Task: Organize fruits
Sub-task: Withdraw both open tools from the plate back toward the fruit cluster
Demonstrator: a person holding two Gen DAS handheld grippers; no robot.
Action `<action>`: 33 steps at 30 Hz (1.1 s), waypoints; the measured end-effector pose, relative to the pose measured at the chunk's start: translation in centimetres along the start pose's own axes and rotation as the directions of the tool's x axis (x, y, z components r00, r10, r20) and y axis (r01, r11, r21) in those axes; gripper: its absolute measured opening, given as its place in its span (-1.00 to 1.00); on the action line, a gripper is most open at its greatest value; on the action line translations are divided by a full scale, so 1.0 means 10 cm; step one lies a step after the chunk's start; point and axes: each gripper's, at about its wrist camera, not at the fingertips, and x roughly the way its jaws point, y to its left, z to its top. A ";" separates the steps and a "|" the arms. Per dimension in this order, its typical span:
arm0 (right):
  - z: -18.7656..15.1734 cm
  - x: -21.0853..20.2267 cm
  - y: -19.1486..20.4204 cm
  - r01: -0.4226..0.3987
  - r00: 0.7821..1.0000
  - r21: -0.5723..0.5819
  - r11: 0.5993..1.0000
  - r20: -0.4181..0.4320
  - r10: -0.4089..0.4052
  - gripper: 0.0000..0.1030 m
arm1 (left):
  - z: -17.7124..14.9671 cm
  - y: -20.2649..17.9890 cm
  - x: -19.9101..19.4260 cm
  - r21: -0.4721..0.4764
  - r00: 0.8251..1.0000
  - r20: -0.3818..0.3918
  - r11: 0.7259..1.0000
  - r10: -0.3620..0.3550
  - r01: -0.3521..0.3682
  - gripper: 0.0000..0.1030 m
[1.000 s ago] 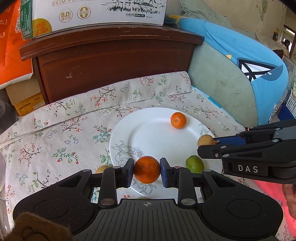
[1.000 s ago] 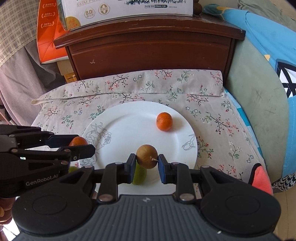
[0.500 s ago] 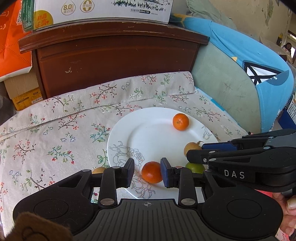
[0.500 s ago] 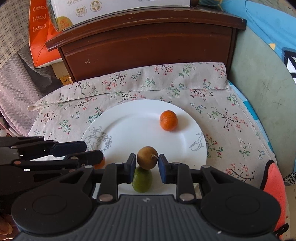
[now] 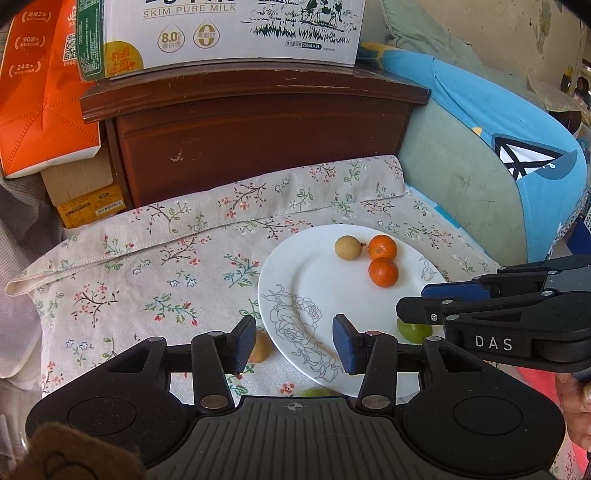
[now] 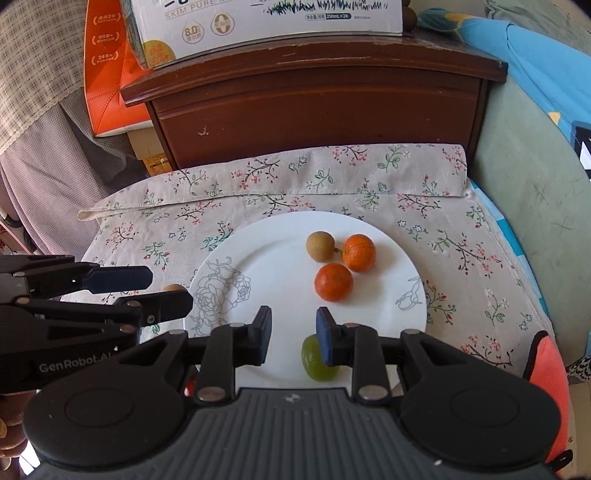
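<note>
On the white plate point(image 5: 332, 295) point(image 6: 280, 273) lie two oranges point(image 5: 383, 272) point(image 6: 333, 281) close together, with a brown round fruit point(image 5: 348, 247) point(image 6: 320, 246) beside them. A green fruit point(image 6: 314, 356) point(image 5: 413, 329) sits at the plate's near rim, partly behind my right finger. Another brown fruit point(image 5: 260, 349) lies on the cloth by the plate's left rim. My left gripper point(image 5: 293, 343) hovers over that rim, its jaws opening with nothing between them. My right gripper point(image 6: 293, 332) stands over the plate's near part, jaws slightly apart and empty.
A floral cloth point(image 5: 166, 280) covers the surface. Behind it stands a dark wooden cabinet point(image 5: 258, 140) with a milk carton box point(image 5: 229, 33) on top. Orange bags point(image 5: 40, 92) are at the left, a blue cushion point(image 5: 498, 140) at the right. A second green fruit point(image 5: 319, 392) peeks out under my left gripper.
The left gripper let go of its orange and the right gripper let go of the brown fruit; both now lie on the plate by the first orange. The left gripper drew back and opened.
</note>
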 end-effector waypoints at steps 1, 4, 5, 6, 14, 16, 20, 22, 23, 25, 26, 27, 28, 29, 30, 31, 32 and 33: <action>0.00 -0.01 0.00 -0.001 1.000 -0.001 1.000 0.000 0.001 -0.47 | -0.01 0.02 -0.03 -0.003 1.000 -0.003 1.000 0.007 -0.007 -0.09; -0.02 -0.06 0.03 -0.006 1.000 -0.008 1.000 -0.004 0.006 -0.47 | -0.04 0.07 -0.10 -0.005 0.999 -0.011 0.999 0.033 -0.033 -0.03; -0.03 -0.07 0.04 -0.009 1.000 -0.012 1.000 -0.008 0.009 -0.47 | -0.05 0.09 -0.13 -0.009 0.999 -0.016 0.999 0.040 -0.040 -0.01; -0.03 -0.08 0.06 -0.012 1.000 -0.015 1.000 -0.012 0.012 -0.47 | -0.07 0.12 -0.16 -0.015 0.999 -0.022 0.999 0.048 -0.048 0.03; -0.15 -0.25 0.24 -0.054 0.998 -0.030 0.998 -0.015 0.053 -0.27 | -0.29 0.25 -0.42 -0.036 0.995 -0.046 0.995 0.089 -0.090 0.34; -0.19 -0.29 0.28 -0.055 0.998 -0.029 0.998 -0.017 0.054 -0.06 | -0.34 0.27 -0.48 -0.046 0.994 -0.054 0.995 0.092 -0.094 0.43; -0.29 -0.37 0.36 -0.068 0.997 -0.023 0.997 -0.025 0.068 0.12 | -0.43 0.27 -0.55 -0.039 0.992 -0.062 0.993 0.107 -0.109 0.68; -0.35 -0.41 0.40 -0.074 0.997 -0.031 0.997 -0.023 0.074 0.35 | -0.47 0.27 -0.58 -0.033 0.992 -0.064 0.993 0.108 -0.110 0.70; -0.39 -0.44 0.42 -0.078 0.997 -0.041 0.996 -0.025 0.077 0.36 | -0.49 0.28 -0.59 -0.034 0.992 -0.064 0.993 0.107 -0.109 0.70; -0.45 -0.49 0.45 -0.081 0.996 -0.053 0.995 -0.034 0.080 0.36 | -0.54 0.29 -0.62 -0.036 0.993 -0.063 0.994 0.100 -0.102 0.70; -0.48 -0.51 0.45 -0.083 0.996 -0.056 0.995 -0.037 0.081 0.36 | -0.57 0.30 -0.64 -0.034 0.993 -0.064 0.994 0.097 -0.099 0.71; -0.51 -0.52 0.46 -0.084 0.996 -0.058 0.995 -0.041 0.081 0.36 | -0.59 0.31 -0.64 -0.032 0.993 -0.070 0.995 0.095 -0.098 0.72; -0.53 -0.54 0.46 -0.084 0.996 -0.061 0.995 -0.045 0.081 0.36 | -0.62 0.33 -0.63 -0.032 0.992 -0.079 0.995 0.094 -0.097 0.76; -0.56 -0.55 0.46 -0.085 0.995 -0.066 0.994 -0.050 0.081 0.36 | -0.65 0.34 -0.63 -0.034 0.992 -0.088 0.995 0.093 -0.096 0.77; -0.57 -0.55 0.46 -0.086 0.995 -0.073 0.994 -0.054 0.082 0.36 | -0.68 0.35 -0.62 -0.035 0.991 -0.097 0.995 0.091 -0.095 0.78; -0.59 -0.56 0.46 -0.085 0.995 -0.080 0.993 -0.060 0.080 0.36 | -0.70 0.37 -0.61 -0.035 0.990 -0.105 0.995 0.089 -0.093 0.78; -0.61 -0.56 0.45 -0.082 0.995 -0.084 0.993 -0.064 0.077 0.36 | -0.72 0.37 -0.61 -0.032 0.990 -0.113 0.995 0.085 -0.090 0.78; -0.62 -0.56 0.44 -0.081 0.995 -0.085 0.993 -0.069 0.075 0.36 | -0.74 0.37 -0.60 -0.028 0.990 -0.120 0.996 0.077 -0.081 0.78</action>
